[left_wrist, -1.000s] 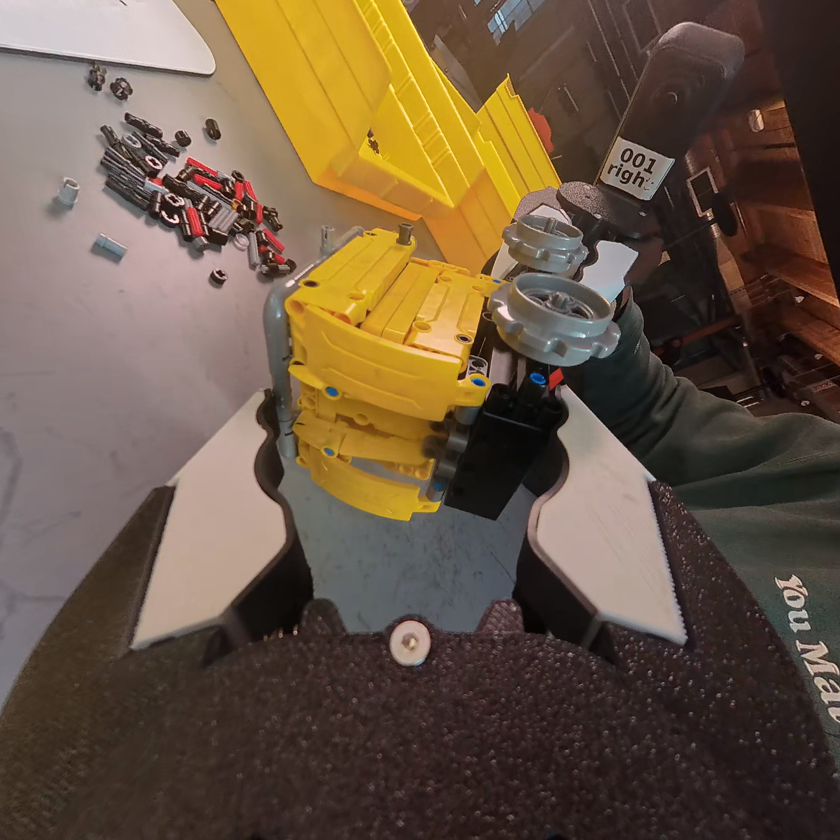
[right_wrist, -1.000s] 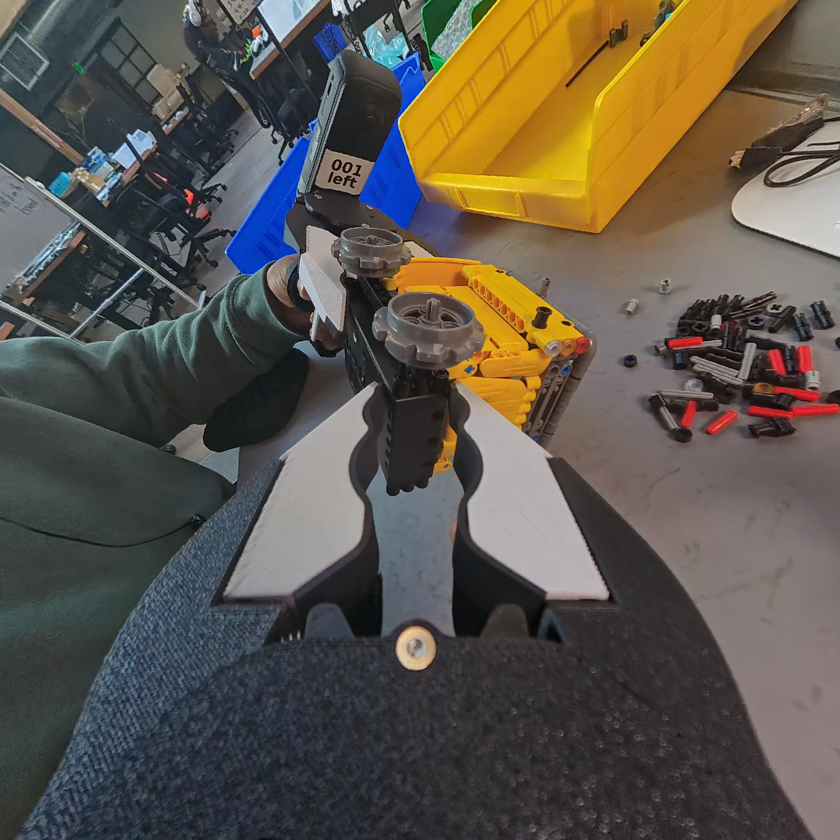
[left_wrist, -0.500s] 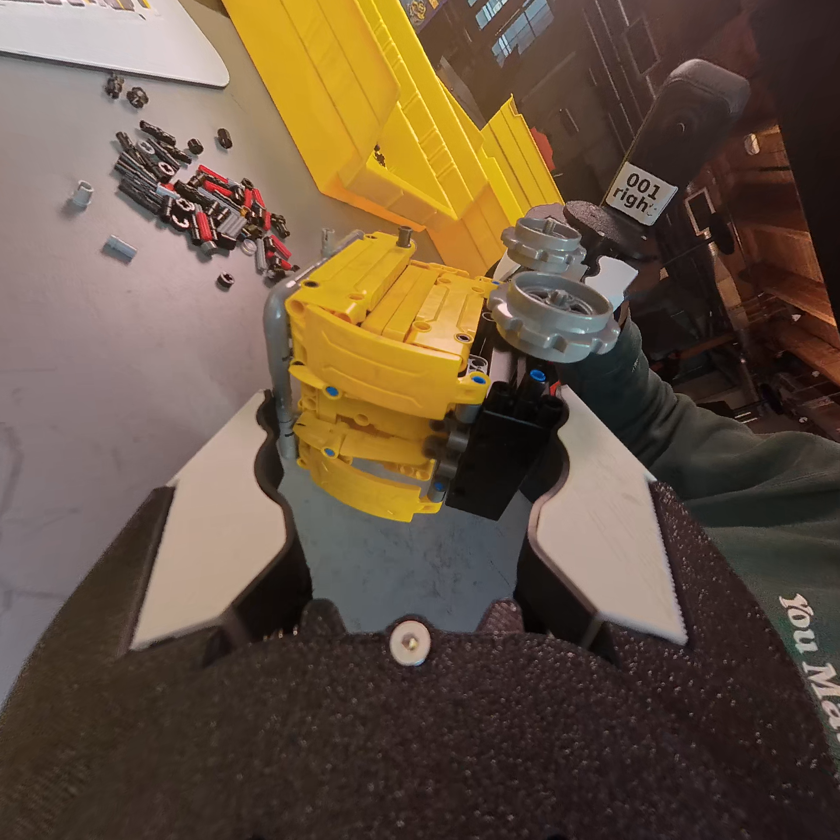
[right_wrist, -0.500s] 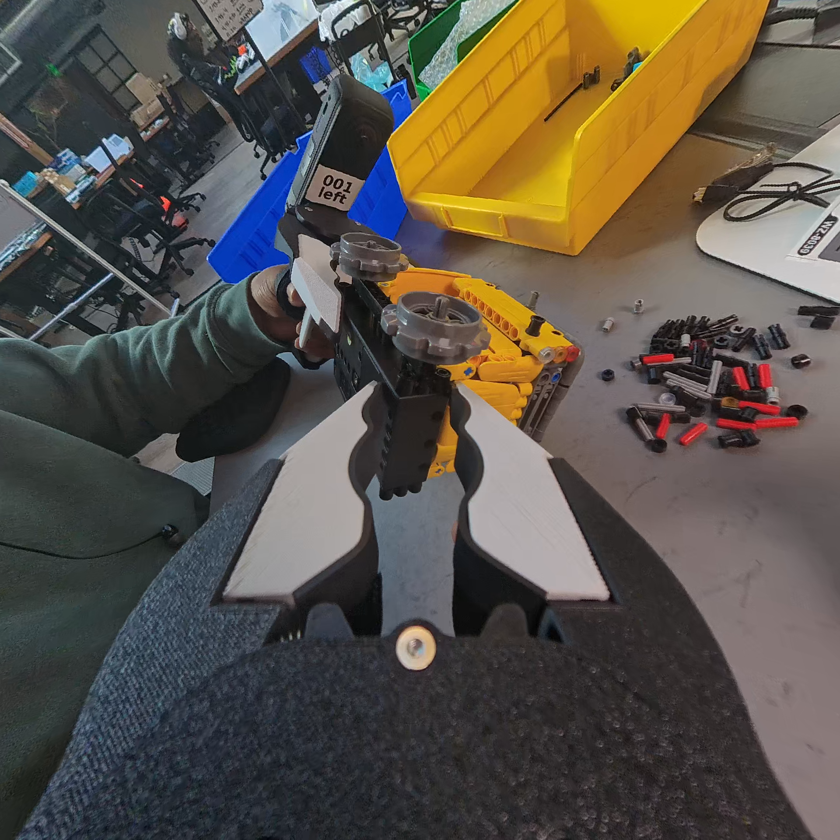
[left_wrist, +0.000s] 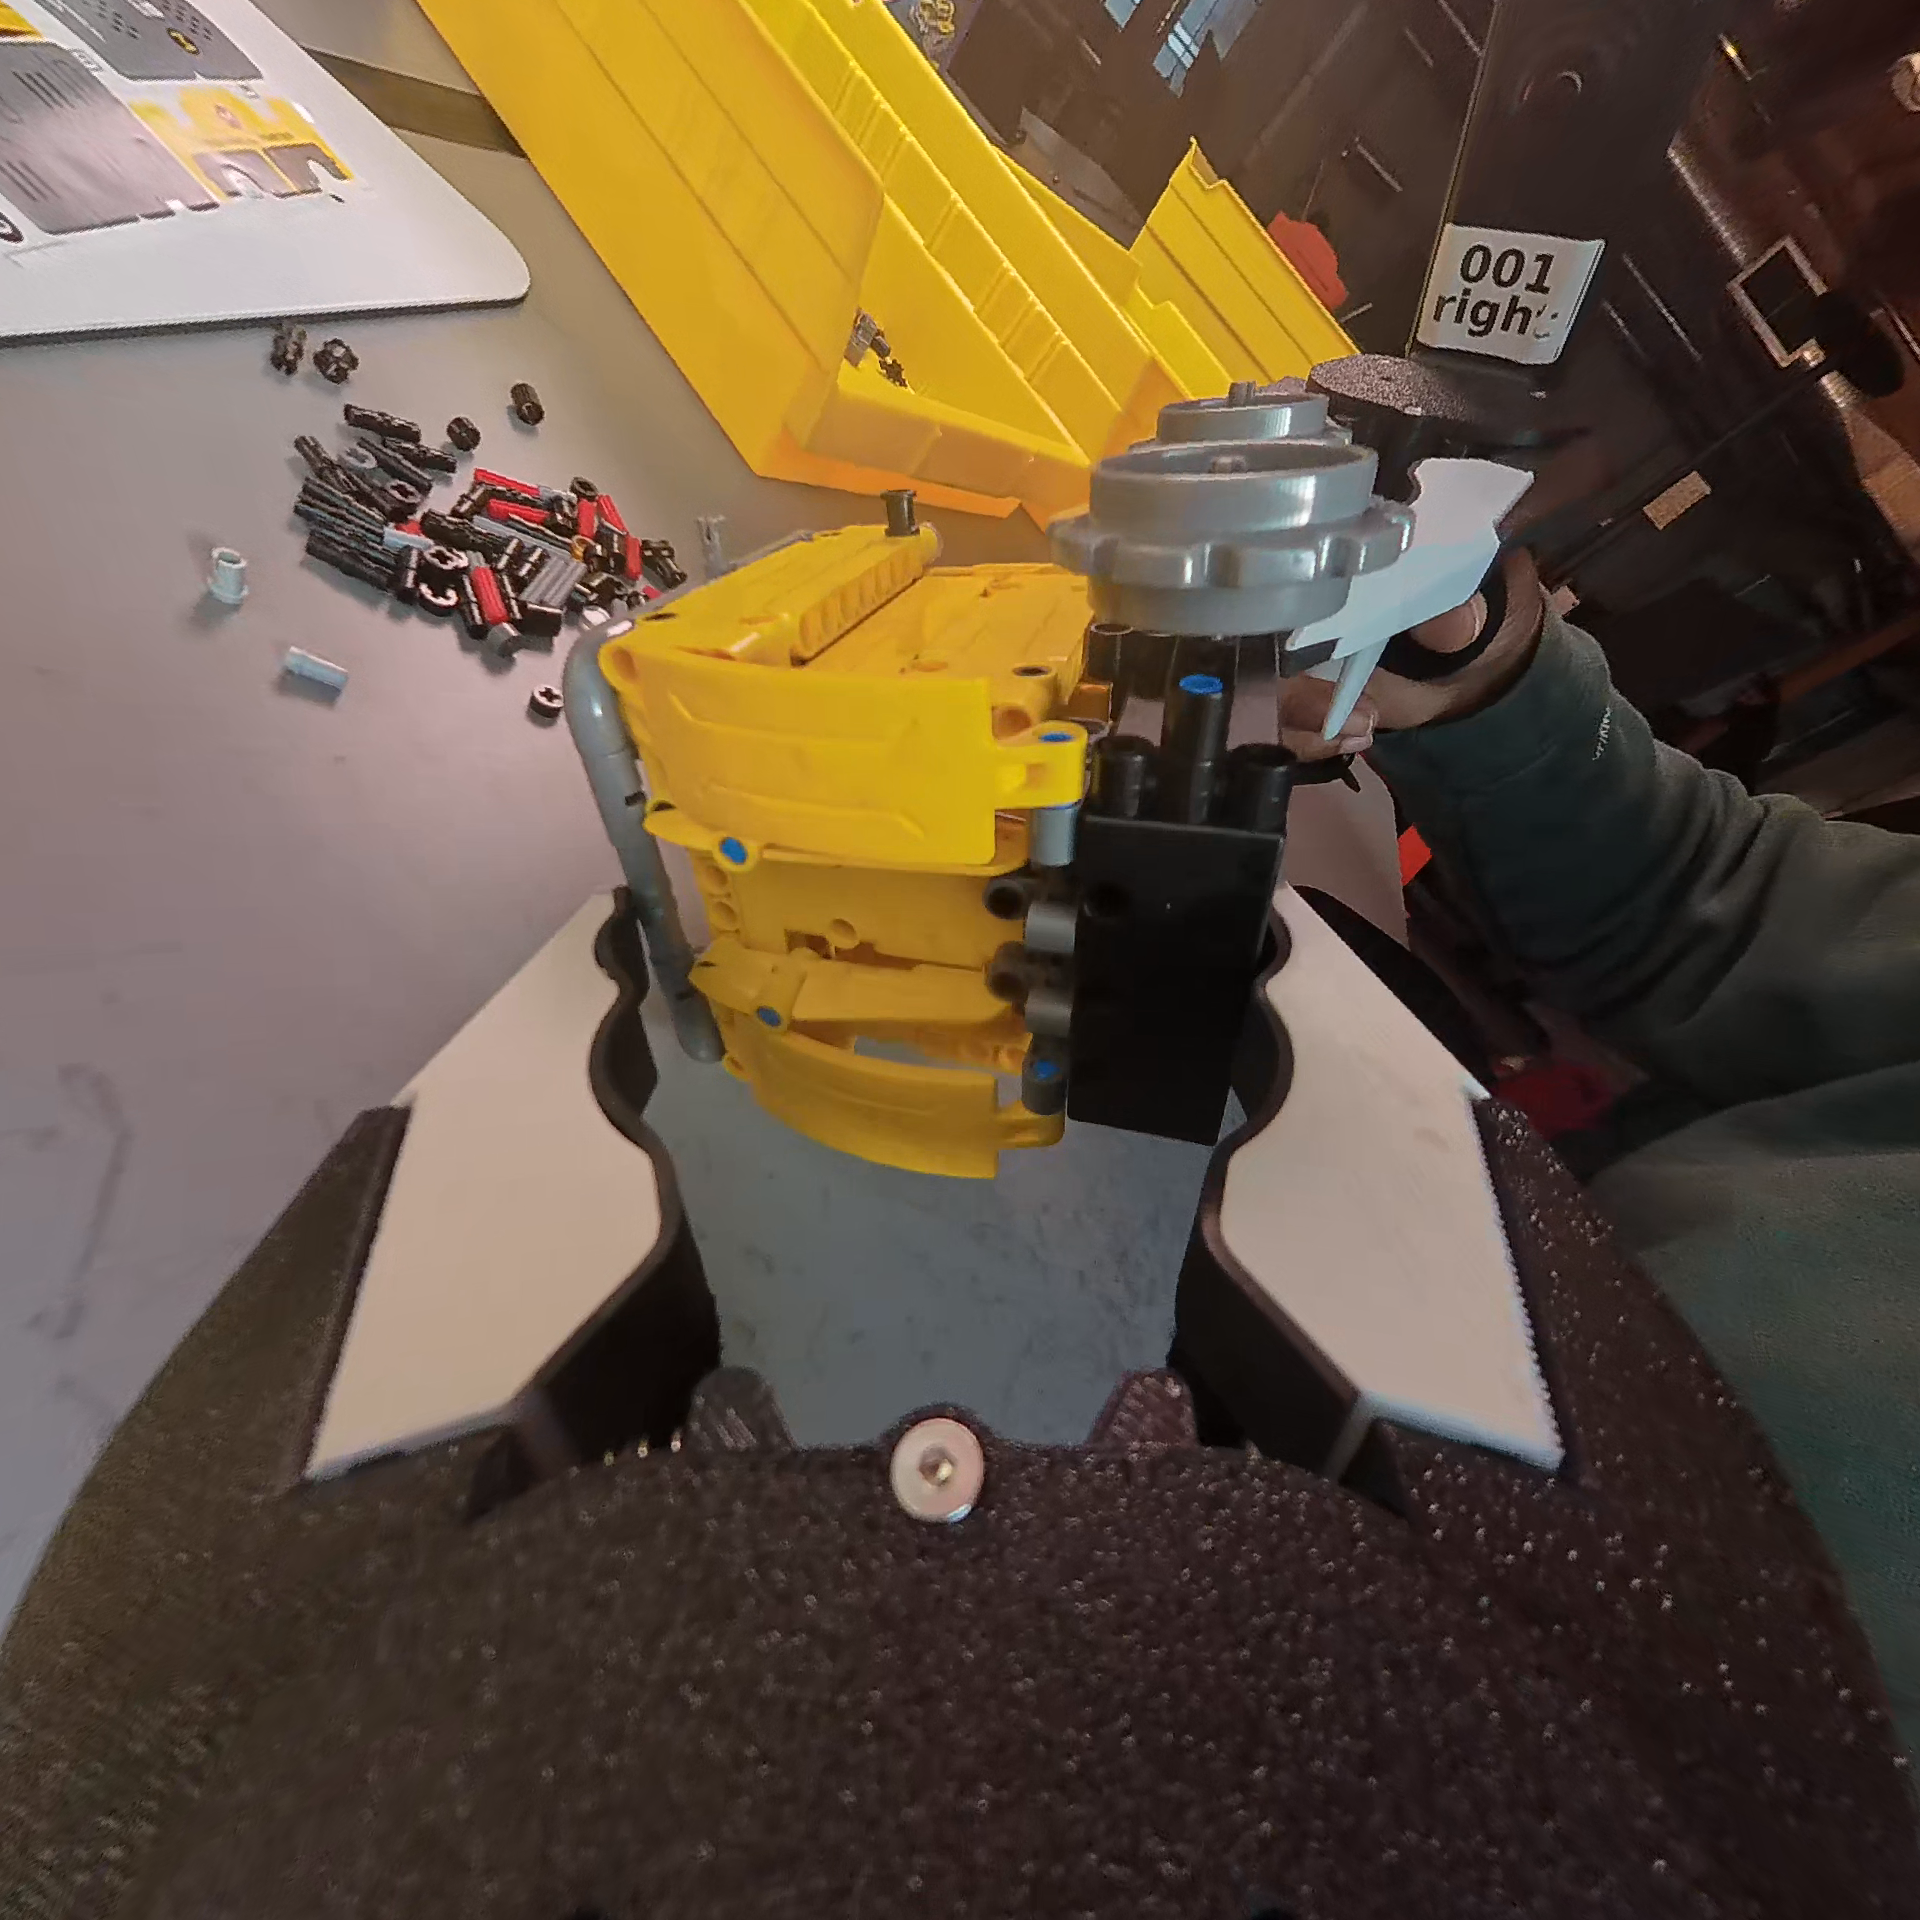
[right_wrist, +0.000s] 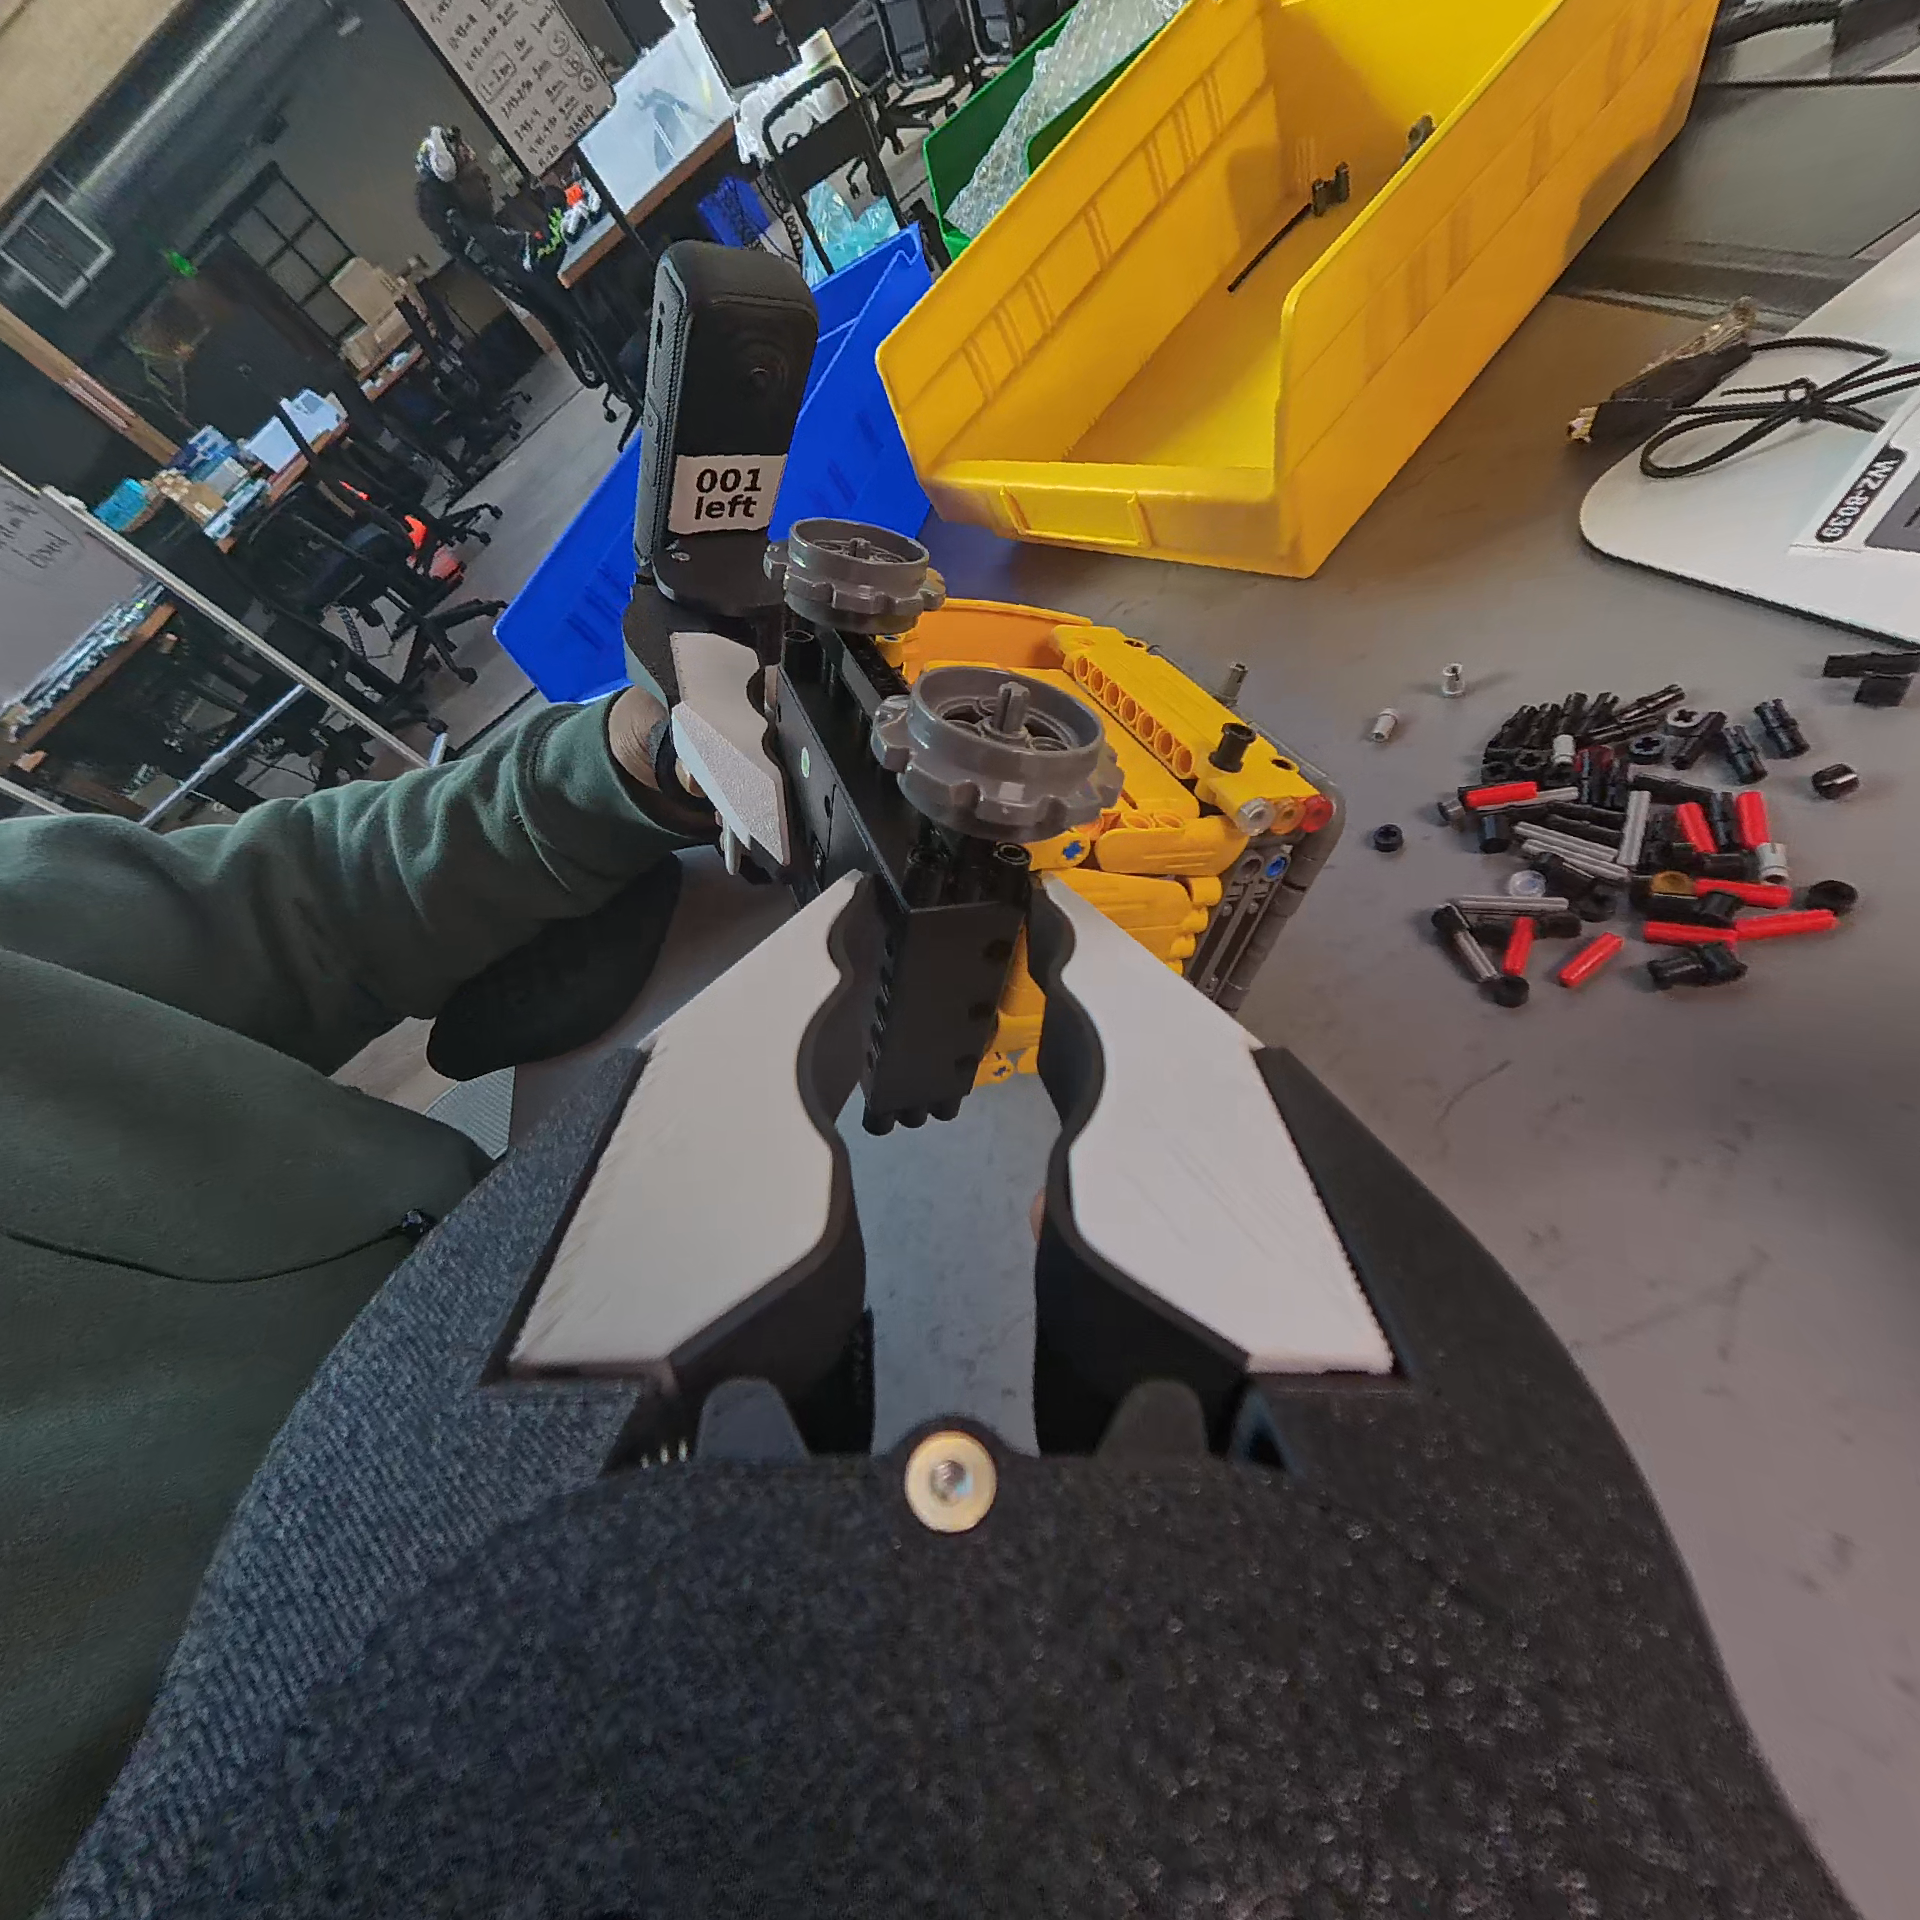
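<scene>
A brick model with a yellow body (left_wrist: 831, 769), a black beam (left_wrist: 1164, 966) and two grey toothed wheels (left_wrist: 1236, 530) is held just over the grey table. My left gripper (left_wrist: 945, 935) is shut across its width, one finger on the grey tube side, the other on the black beam. My right gripper (right_wrist: 945, 914) is shut on the end of the black beam (right_wrist: 935, 997), below the near wheel (right_wrist: 987, 758). The yellow body (right_wrist: 1143, 727) lies to the right of the beam. Each gripper shows in the other's view, across the model.
A pile of small black, red and grey pins (right_wrist: 1631, 842) lies on the table (right_wrist: 1558, 1195), also in the left wrist view (left_wrist: 468, 540). A yellow bin (right_wrist: 1299, 312), a blue bin (right_wrist: 831, 416), a white printed sheet (left_wrist: 208, 187) and a black cable (right_wrist: 1766, 405) lie beyond. A green sleeve (right_wrist: 312, 883) is at left.
Both grippers keep their hold. The model has tilted, so the wheels show more edge-on in the left wrist view. The table things have slid down in both views.
</scene>
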